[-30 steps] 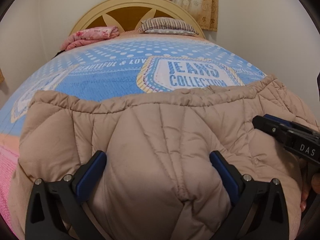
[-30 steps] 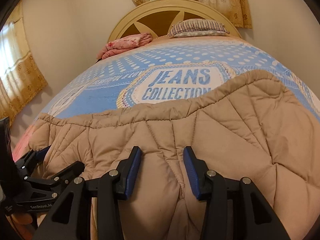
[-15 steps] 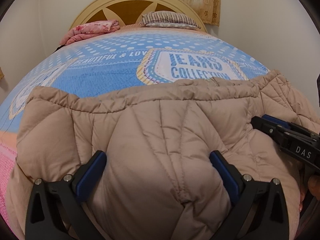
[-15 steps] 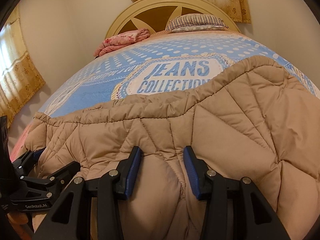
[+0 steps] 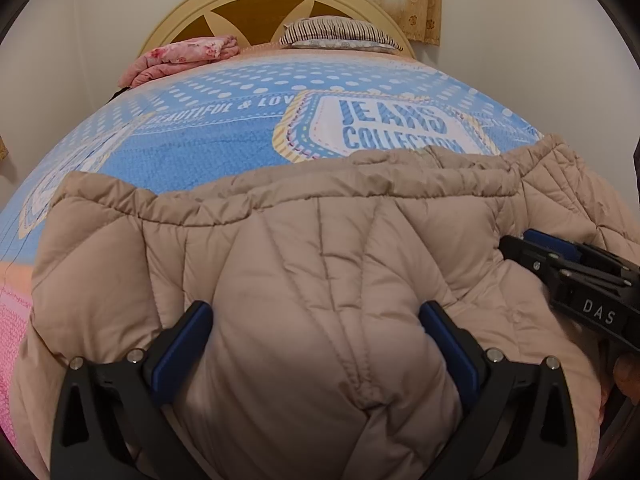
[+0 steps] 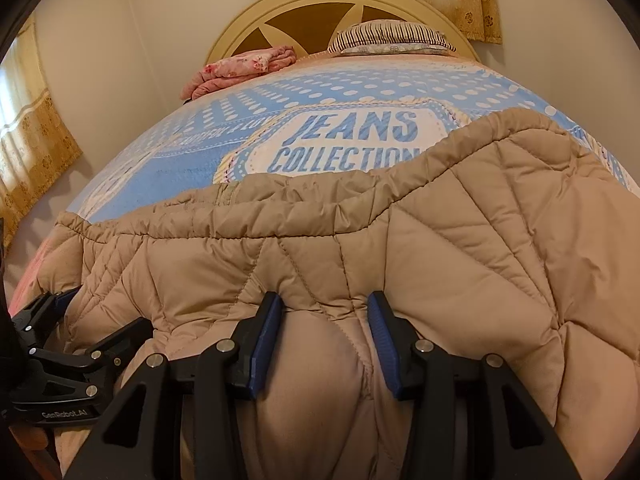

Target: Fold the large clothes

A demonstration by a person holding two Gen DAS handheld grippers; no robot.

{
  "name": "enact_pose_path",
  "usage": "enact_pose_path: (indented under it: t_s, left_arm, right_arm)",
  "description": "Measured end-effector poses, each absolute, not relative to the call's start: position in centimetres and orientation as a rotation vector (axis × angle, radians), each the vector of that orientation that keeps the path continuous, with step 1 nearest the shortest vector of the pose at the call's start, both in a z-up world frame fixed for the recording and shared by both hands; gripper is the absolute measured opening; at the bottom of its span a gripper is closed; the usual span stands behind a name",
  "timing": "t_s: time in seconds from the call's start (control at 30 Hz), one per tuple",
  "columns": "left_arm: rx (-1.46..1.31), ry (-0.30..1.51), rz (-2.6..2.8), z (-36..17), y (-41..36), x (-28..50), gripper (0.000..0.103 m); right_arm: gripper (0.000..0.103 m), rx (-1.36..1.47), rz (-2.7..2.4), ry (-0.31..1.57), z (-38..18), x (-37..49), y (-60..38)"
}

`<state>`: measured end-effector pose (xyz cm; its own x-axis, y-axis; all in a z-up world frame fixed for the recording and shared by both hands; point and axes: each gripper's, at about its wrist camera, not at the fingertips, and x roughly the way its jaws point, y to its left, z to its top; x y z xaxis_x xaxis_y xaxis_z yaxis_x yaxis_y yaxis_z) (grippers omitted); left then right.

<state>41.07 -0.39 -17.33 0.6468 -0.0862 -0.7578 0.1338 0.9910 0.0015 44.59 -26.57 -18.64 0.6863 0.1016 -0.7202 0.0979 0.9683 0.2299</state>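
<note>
- The left gripper (image 5: 316, 344) stands wide, a thick bulge of the tan quilted coat (image 5: 320, 280) between its pads; the right gripper (image 6: 326, 336) pinches a narrower fold.
- The coat lies across the near end of the bed (image 5: 208, 136); judging by this, a fold is being carried over.
- Next move likely needs both ends kept level.
- Only the right view shows the side curtain (image 6: 32, 140).
</note>
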Motion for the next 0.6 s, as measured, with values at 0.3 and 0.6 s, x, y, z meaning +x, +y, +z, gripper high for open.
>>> enact_pose_path:
  t_s: [0.3,0.6]
  left_arm:
    - [0.066,0.863,-0.122,-17.38,-0.42,41.14,0.103]
    - [0.073,0.869,-0.117,-17.66,-0.43,41.22,0.103]
  right_arm:
    - [0.047,0.228,-0.019,0.833,-18.83,44.7,-26.11]
    - [0.047,0.205,-0.031,0.846,-18.89,44.77,-25.87]
